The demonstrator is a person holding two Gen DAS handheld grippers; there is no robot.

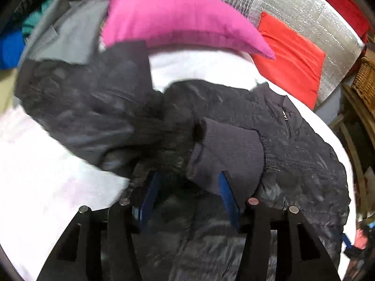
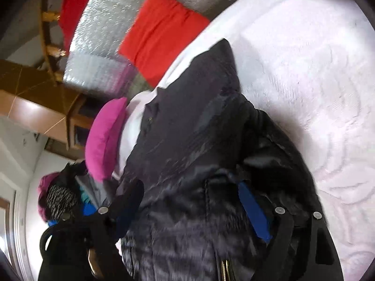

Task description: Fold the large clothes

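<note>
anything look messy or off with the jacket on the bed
Yes: the dark quilted puffer jacket lies bunched on the white bedspread, not flat. One sleeve is crumpled across its middle, the ribbed cuff flopped over the body.

A bed [image 1: 42, 164] covered in a white, softly textured spread is seen filling both views. A dark, shiny quilted jacket [image 1: 293, 154] with ribbed knit cuffs is spread across it in a rumpled heap, one sleeve flopped over the body. At the far end of the bed, a bright pink stuffed cushion [image 1: 178, 16] is propped just beyond the jacket. Beside the cushion, a grey garment [image 1: 70, 35] is piled at the bed's edge. In the right wrist view the white spread [image 2: 316, 82] lies bare to the right of the jacket.
</note>
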